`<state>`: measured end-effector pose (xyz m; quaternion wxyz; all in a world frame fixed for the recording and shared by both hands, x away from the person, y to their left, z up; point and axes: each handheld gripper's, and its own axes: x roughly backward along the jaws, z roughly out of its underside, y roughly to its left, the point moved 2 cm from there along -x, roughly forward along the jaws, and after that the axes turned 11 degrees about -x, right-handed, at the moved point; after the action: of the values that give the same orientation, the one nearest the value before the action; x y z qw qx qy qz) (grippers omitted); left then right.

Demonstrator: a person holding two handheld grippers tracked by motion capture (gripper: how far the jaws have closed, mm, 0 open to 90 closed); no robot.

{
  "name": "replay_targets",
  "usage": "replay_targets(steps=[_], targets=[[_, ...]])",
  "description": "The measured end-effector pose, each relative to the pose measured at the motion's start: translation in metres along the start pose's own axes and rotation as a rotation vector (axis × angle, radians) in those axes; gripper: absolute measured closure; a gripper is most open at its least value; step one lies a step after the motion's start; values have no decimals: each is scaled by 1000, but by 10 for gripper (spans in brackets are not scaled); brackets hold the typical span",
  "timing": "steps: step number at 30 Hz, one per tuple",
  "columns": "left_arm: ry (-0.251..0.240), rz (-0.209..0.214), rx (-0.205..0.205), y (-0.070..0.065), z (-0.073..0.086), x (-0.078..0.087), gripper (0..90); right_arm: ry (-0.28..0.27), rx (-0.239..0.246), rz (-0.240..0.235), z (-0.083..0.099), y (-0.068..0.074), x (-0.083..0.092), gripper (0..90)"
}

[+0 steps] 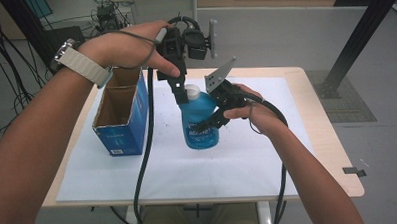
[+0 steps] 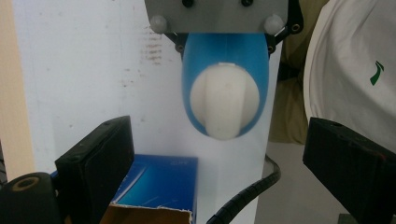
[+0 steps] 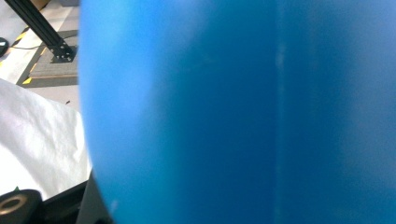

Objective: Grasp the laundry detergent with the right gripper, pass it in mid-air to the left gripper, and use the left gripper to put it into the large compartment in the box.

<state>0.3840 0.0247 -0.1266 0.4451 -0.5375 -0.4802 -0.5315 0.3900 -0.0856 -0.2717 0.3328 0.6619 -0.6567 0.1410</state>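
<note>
Right gripper [image 1: 210, 122], clamped on the body of the blue bottle [image 1: 201, 119], which stands upright on the white sheet [image 1: 238, 160] covering the table [image 1: 323, 137], just right of the open blue box [image 1: 121, 114]. In the right gripper view the bottle's blue wall [image 3: 243, 112] lies close against the camera. Left gripper [image 1: 181, 95], jaws apart, hangs over the white cap [image 2: 225, 100], the cap between its jaws, neither touching it.

Overhead plus tool closeups (shared bottle [image 1: 201, 121])
</note>
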Motion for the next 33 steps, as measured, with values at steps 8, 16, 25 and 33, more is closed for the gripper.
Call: replay_targets(steps=[8, 16, 25, 33], targets=[[7, 0, 1, 4, -7, -4, 92, -1, 14, -2, -2, 0, 0, 432], [1, 0, 0, 6, -10, -6, 93, -7, 19, -5, -1, 1, 1, 432], [0, 0, -3, 5, -14, -7, 97, -10, 20, -3, -1, 2, 2, 432], [4, 4, 0, 5, -14, -9, 99, -11, 20, -2, 0, 2, 3, 432]])
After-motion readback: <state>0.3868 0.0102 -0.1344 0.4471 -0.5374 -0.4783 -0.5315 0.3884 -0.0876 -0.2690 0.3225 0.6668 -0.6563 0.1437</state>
